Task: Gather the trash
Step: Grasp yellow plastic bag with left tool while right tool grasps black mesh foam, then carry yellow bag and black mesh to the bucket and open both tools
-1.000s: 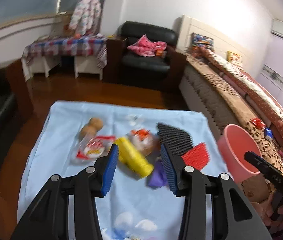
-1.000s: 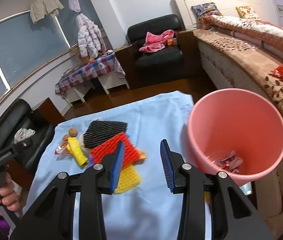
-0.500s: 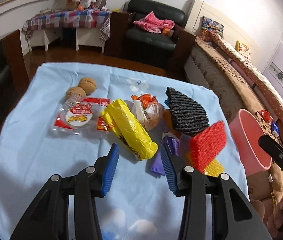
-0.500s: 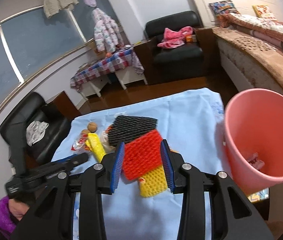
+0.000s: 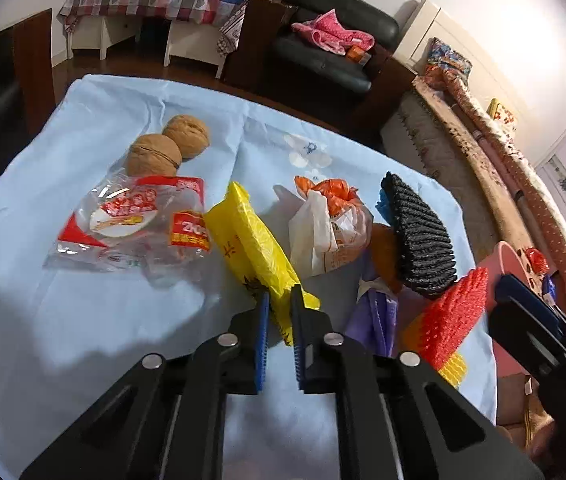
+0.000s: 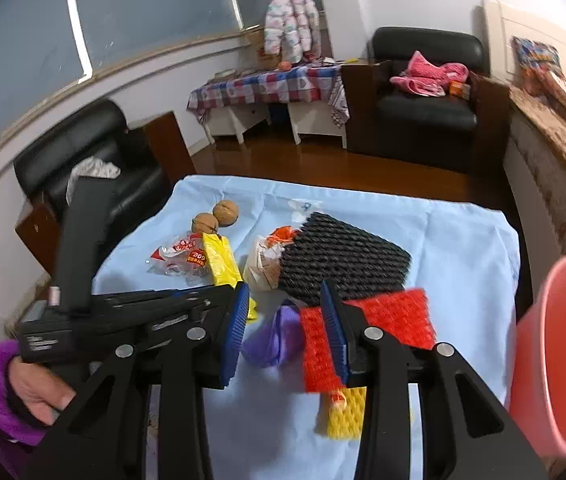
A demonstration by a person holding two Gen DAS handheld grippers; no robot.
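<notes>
Trash lies on a light blue cloth (image 5: pixel 83 312). My left gripper (image 5: pixel 279 318) is shut on the near end of a yellow wrapper (image 5: pixel 249 246), which also shows in the right wrist view (image 6: pixel 221 260). My right gripper (image 6: pixel 285 312) is open above a purple wrapper (image 6: pixel 275 334) and the edge of a red foam net (image 6: pixel 387 320). A pink bin (image 6: pixel 559 356) stands at the right, off the cloth's edge. A clear red-printed bag (image 5: pixel 131 224), a white and orange bag (image 5: pixel 329 228), a black foam net (image 5: pixel 419 240), a yellow foam net (image 6: pixel 345 414) and two walnuts (image 5: pixel 167 144) lie nearby.
A black armchair (image 6: pixel 423 108) with pink clothes, a side table with a checked cloth (image 6: pixel 267 88) and a black sofa (image 6: pixel 83 152) stand beyond the table. A bed (image 5: pixel 503 168) runs along the right. The floor is dark wood.
My left gripper came down and forward and shut on the yellow wrapper's near end. My right gripper swung left, away from the pink bin, over the purple wrapper and red net, still open.
</notes>
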